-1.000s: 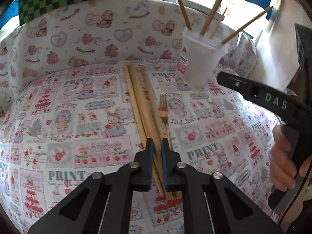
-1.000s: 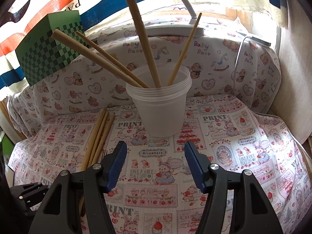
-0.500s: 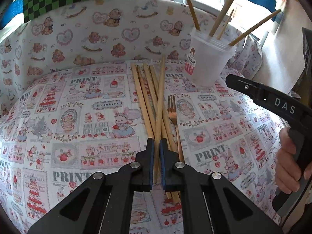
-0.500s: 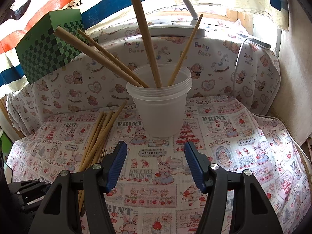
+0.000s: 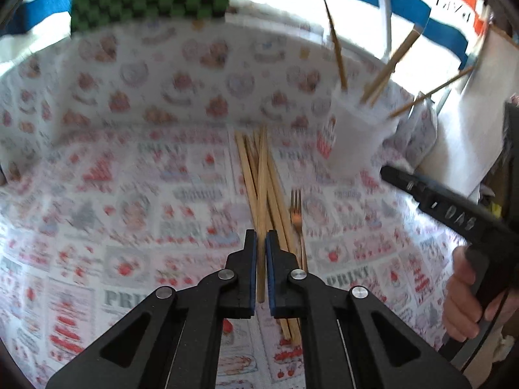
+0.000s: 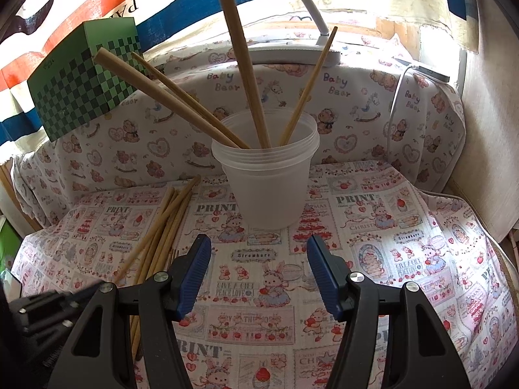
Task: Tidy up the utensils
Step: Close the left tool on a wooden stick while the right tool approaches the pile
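Bamboo-coloured wooden chopstick (image 5: pixel 261 194), a second ago flat in the pile of loose chopsticks (image 5: pixel 275 207) on the printed cloth (image 5: pixel 129 201), now rides clenched in the left gripper (image 5: pixel 261 243), lifted at frame centre. Next it likely goes to the translucent plastic cup (image 6: pixel 269 188) at centre of the right view; the right gripper (image 6: pixel 259 256) gapes empty.

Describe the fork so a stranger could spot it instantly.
Start at the translucent plastic cup holding upright chopsticks, then drop to the bundle of bamboo chopsticks lying on the printed cloth. The small metal fork lies along its right edge, the only pronged piece there.
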`<state>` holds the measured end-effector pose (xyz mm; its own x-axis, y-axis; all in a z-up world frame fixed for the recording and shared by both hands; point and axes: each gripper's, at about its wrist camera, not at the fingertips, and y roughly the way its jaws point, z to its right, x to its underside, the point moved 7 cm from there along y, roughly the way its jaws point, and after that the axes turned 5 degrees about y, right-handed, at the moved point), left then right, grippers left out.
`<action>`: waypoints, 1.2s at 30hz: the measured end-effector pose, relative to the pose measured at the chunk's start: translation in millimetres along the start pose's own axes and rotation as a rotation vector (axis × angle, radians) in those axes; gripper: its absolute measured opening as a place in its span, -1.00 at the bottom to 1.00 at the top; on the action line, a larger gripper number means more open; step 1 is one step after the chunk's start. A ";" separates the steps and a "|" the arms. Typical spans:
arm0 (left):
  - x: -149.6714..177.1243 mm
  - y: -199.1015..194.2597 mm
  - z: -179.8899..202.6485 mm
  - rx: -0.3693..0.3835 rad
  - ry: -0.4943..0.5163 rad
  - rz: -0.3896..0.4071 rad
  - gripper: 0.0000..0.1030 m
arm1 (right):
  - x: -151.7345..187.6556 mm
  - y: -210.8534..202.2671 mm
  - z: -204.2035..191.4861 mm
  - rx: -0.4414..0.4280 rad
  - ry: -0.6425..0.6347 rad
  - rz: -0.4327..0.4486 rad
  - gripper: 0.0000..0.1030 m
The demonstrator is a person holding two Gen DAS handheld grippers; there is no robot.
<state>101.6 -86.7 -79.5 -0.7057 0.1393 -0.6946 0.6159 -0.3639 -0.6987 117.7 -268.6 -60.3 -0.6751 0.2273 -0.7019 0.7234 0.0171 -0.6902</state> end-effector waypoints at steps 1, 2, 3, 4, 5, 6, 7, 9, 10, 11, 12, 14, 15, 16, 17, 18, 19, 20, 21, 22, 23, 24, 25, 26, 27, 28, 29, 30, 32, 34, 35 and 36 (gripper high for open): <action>-3.2 -5.3 -0.3 -0.015 0.001 0.030 -0.92 | 0.5 -0.7 -0.9 -0.002 -0.001 0.002 0.24; -6.0 -10.7 -2.4 -0.030 0.003 0.056 -0.92 | 1.0 -0.9 -2.2 -0.003 -0.005 0.003 0.24; -8.5 -14.4 -5.1 -0.047 0.003 0.076 -0.92 | 1.6 -1.0 -3.7 -0.003 -0.012 0.004 0.24; -10.7 -17.0 -8.1 -0.069 0.002 0.091 -0.92 | 2.2 -1.0 -4.9 -0.002 -0.017 0.004 0.24; -12.1 -18.6 -12.2 -0.089 -0.001 0.098 -0.92 | 3.0 -1.0 -6.4 -0.001 -0.022 0.004 0.24; -13.0 -18.9 -16.1 -0.107 -0.008 0.099 -0.92 | 3.9 -1.0 -7.6 -0.003 -0.024 0.004 0.24; -13.9 -18.7 -20.1 -0.108 -0.019 0.095 -0.92 | 4.6 -0.9 -9.0 -0.005 -0.024 0.002 0.24; -14.6 -17.3 -25.3 -0.087 -0.054 0.089 -0.91 | 6.3 -0.2 -11.5 -0.017 -0.027 -0.006 0.24; -14.6 -16.6 -27.1 -0.089 -0.061 0.084 -0.91 | 7.6 -0.1 -13.8 -0.030 -0.030 -0.012 0.24; -14.7 -13.4 -28.3 -0.098 -0.063 0.078 -0.90 | 9.0 0.2 -16.1 -0.041 -0.030 -0.018 0.24; -14.4 -12.5 -29.1 -0.109 -0.063 0.075 -0.89 | 11.1 0.9 -19.2 -0.062 -0.029 -0.030 0.23; -12.7 -11.0 -27.9 -0.115 -0.062 0.066 -0.89 | 15.6 2.3 -25.3 -0.096 -0.031 -0.056 0.17; -11.3 -10.6 -26.4 -0.122 -0.058 0.060 -0.90 | 17.8 3.0 -28.2 -0.111 -0.032 -0.068 0.13; -8.6 -10.7 -25.2 -0.132 -0.053 0.048 -0.90 | 20.3 3.9 -31.0 -0.129 -0.032 -0.083 0.08; -5.3 -10.4 -24.0 -0.137 -0.054 0.027 -0.91 | 23.2 5.0 -34.4 -0.152 -0.030 -0.103 0.05; -0.1 -7.7 -23.8 -0.132 -0.067 -0.006 -0.92 | 25.6 6.2 -37.2 -0.172 -0.025 -0.121 0.00; 6.3 -5.0 -24.3 -0.111 -0.097 -0.044 -0.92 | 28.0 7.0 -39.4 -0.202 -0.013 -0.143 -0.03; 13.3 -2.9 -24.9 -0.085 -0.128 -0.075 -0.92 | 29.7 8.4 -40.6 -0.241 0.011 -0.170 -0.05; 18.2 -3.3 -25.4 -0.080 -0.142 -0.086 -0.92 | 31.2 10.4 -40.3 -0.279 0.045 -0.200 -0.11; 21.1 -5.6 -26.9 -0.096 -0.140 -0.078 -0.92 | 33.3 12.6 -39.2 -0.307 0.080 -0.231 -0.17; 22.3 -8.8 -28.7 -0.125 -0.132 -0.064 -0.92 | 35.5 13.7 -39.2 -0.326 0.103 -0.253 -0.18; 22.1 -13.4 -30.1 -0.146 -0.128 -0.046 -0.92 | 37.4 13.7 -40.4 -0.345 0.116 -0.267 -0.20; 22.0 -18.1 -30.6 -0.153 -0.129 -0.030 -0.92 | 38.9 12.1 -44.7 -0.372 0.113 -0.281 -0.21; 21.5 -22.9 -31.5 -0.149 -0.135 -0.017 -0.92 | 41.0 10.6 -50.4 -0.385 0.100 -0.285 -0.21; 21.6 -27.3 -32.3 -0.144 -0.143 -0.008 -0.92 | 42.8 7.7 -56.2 -0.394 0.080 -0.284 -0.25; 21.7 -31.4 -32.7 -0.144 -0.144 0.002 -0.92 | 44.2 5.2 -60.4 -0.395 0.066 -0.283 -0.30; 22.5 -35.8 -32.5 -0.153 -0.138 0.014 -0.92 | 48.0 3.1 -66.5 -0.393 0.040 -0.283 -0.30; 23.5 -40.1 -31.7 -0.170 -0.126 0.027 -0.92 | 52.6 2.2 -72.7 -0.386 0.010 -0.291 -0.33; 25.9 -47.5 -30.9 -0.195 -0.111 0.047 -0.92 | 61.2 4.0 -82.8 -0.377 -0.030 -0.307 -0.40; 29.4 -52.3 -31.1 -0.194 -0.114 0.052 -0.92 | 67.7 8.1 -87.4 -0.367 -0.043 -0.324 -0.52; 31.5 -54.5 -31.9 -0.187 -0.120 0.053 -0.92 | 69.6 10.3 -87.9 -0.360 -0.045 -0.329 -0.54; 34.2 -56.2 -33.8 -0.181 -0.128 0.052 -0.92 | 70.9 10.4 -87.1 -0.359 -0.045 -0.332 -0.58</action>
<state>54.8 -30.3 -69.8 -0.7028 0.0020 -0.7114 0.6975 -0.1950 -0.6896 90.0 -167.5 -101.9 -0.8774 0.1105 -0.4669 0.4673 0.4175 -0.7793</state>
